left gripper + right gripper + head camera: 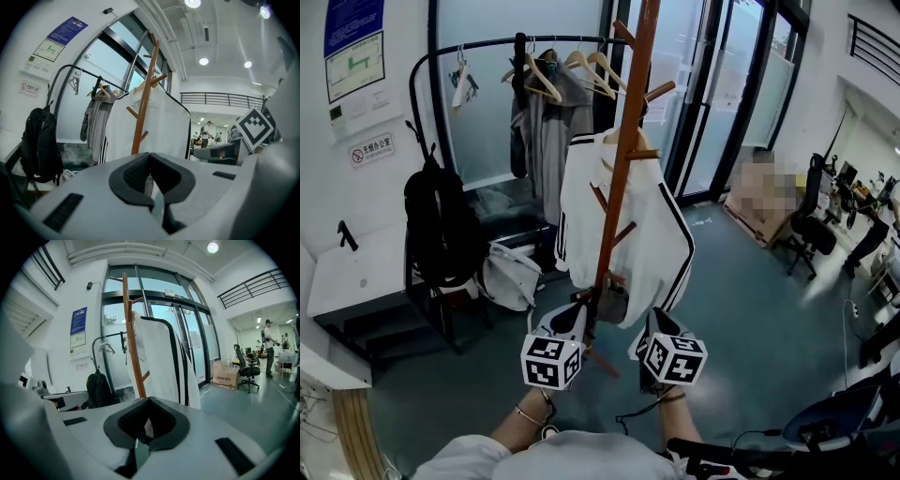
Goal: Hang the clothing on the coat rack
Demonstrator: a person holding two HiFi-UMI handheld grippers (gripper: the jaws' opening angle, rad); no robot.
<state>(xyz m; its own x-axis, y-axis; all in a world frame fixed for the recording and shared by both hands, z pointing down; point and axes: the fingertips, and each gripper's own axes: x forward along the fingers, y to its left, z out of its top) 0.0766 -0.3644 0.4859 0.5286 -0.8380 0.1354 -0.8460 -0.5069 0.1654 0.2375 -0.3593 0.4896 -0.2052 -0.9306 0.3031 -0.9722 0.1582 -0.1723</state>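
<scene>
The left gripper (578, 309) and the right gripper (656, 321) are held with jaws pressed together, near the lower edge of the white jacket (628, 225), which is hung on the wooden coat rack (625, 141). Open floor (741, 309) is left at the right. At the left, room is narrowed by a white bag (508, 277), a black backpack (439, 225) and a garment rail (487, 44). Farther off, glass doors (712, 103) and an office chair (811, 230) are seen.

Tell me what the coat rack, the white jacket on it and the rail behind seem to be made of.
Coat rack: likely wood, reddish-brown and smooth with a slight sheen. Jacket: soft matte fabric, judging by its draped folds, with black stripes. Rail: probably black-painted metal tube, thin and bent at the corner.
</scene>
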